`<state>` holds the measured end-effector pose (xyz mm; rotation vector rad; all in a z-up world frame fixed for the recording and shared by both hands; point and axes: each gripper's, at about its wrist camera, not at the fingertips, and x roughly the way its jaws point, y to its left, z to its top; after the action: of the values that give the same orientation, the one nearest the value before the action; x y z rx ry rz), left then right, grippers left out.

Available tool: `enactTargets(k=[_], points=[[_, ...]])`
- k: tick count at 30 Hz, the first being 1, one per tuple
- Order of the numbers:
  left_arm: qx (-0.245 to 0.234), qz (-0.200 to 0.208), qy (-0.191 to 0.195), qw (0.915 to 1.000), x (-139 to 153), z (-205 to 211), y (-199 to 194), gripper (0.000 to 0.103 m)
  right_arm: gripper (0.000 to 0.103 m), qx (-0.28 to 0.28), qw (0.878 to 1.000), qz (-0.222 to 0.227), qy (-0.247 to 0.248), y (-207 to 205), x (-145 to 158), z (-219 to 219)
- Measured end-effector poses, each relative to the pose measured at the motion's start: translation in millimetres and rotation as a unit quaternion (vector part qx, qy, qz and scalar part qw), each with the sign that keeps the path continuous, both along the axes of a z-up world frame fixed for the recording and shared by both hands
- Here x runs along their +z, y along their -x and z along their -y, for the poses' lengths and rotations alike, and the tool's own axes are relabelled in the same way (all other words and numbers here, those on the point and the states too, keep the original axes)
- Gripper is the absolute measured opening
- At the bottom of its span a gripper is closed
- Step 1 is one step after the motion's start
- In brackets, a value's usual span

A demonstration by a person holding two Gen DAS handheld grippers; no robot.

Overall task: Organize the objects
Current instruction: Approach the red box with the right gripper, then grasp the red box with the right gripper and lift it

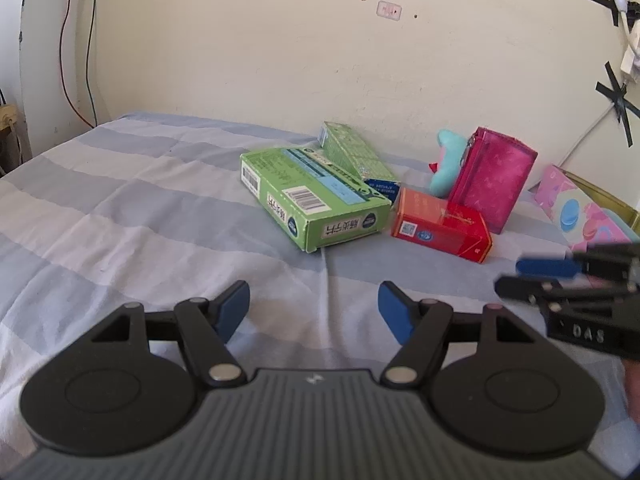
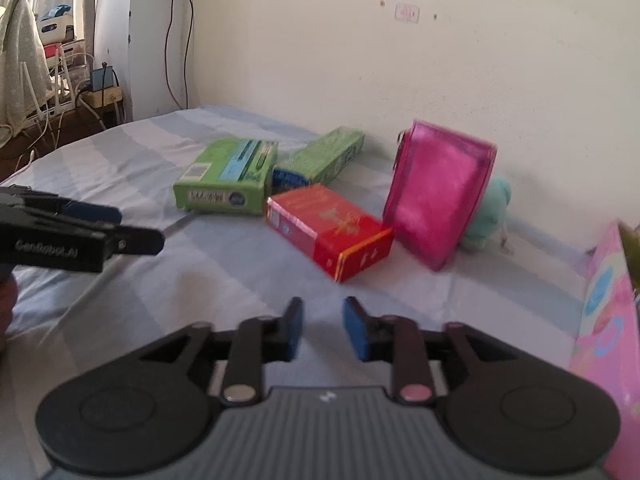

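On the striped bed lie a large green box point(image 1: 312, 196) point(image 2: 226, 178), a slimmer green box point(image 1: 352, 154) point(image 2: 324, 156) leaning behind it, a red box point(image 1: 440, 226) point(image 2: 332, 230), an upright magenta pouch point(image 1: 492, 178) point(image 2: 438, 190) and a teal plush toy point(image 1: 448, 164) point(image 2: 490, 212) behind the pouch. My left gripper point(image 1: 314, 310) point(image 2: 136, 228) is open and empty, hovering short of the boxes. My right gripper point(image 2: 322, 326) point(image 1: 520, 276) is open with a narrower gap, empty, in front of the red box.
A pink patterned box point(image 1: 580, 208) point(image 2: 608, 312) lies at the right edge of the bed. The cream wall point(image 1: 320, 60) runs close behind the objects. Cables and a cluttered shelf point(image 2: 72, 76) stand past the bed's left end.
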<state>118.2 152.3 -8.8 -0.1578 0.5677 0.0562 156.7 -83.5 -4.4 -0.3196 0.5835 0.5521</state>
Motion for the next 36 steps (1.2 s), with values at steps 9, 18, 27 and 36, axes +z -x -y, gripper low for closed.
enactTargets(k=[9,18,27,36], points=[[-0.005,0.001,0.020,0.9998,1,-5,-1,0.073,0.075,0.056,0.998,0.009,0.031,-59,6,-36],[-0.007,-0.002,0.047,0.9989,2,-13,-5,0.073,0.067,0.078,0.997,-0.003,0.027,-57,-7,-38],[-0.057,0.009,0.028,0.9980,5,1,0,0.073,0.065,0.113,0.993,0.017,0.035,50,-8,17],[-0.182,-0.035,0.028,0.9824,5,56,12,0.071,0.065,0.022,0.999,0.027,0.041,149,-8,122]])
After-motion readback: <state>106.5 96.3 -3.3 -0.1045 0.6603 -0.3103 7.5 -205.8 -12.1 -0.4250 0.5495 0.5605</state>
